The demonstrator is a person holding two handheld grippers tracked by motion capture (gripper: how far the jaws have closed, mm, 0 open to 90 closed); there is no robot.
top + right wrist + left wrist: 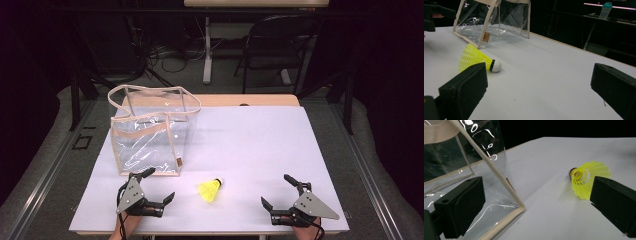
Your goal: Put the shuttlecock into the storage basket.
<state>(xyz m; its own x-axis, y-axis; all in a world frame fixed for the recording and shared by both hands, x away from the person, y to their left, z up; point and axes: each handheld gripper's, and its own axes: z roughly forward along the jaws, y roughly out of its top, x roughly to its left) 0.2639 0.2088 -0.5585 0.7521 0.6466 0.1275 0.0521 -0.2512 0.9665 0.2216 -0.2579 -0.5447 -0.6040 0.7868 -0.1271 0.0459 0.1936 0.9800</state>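
Claws (152, 189) (280, 194) low, jaws wide apart

**Cut Off and Unreadable**

The tag (486, 37) on the clear bag (150, 132) was too small to read. The person's hands were cropped by the high view's bottom edge. A right-gripper-view jaw covered part of the shuttlecock (477, 59) skirt.

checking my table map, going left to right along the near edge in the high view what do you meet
left gripper → yellow shuttlecock → right gripper
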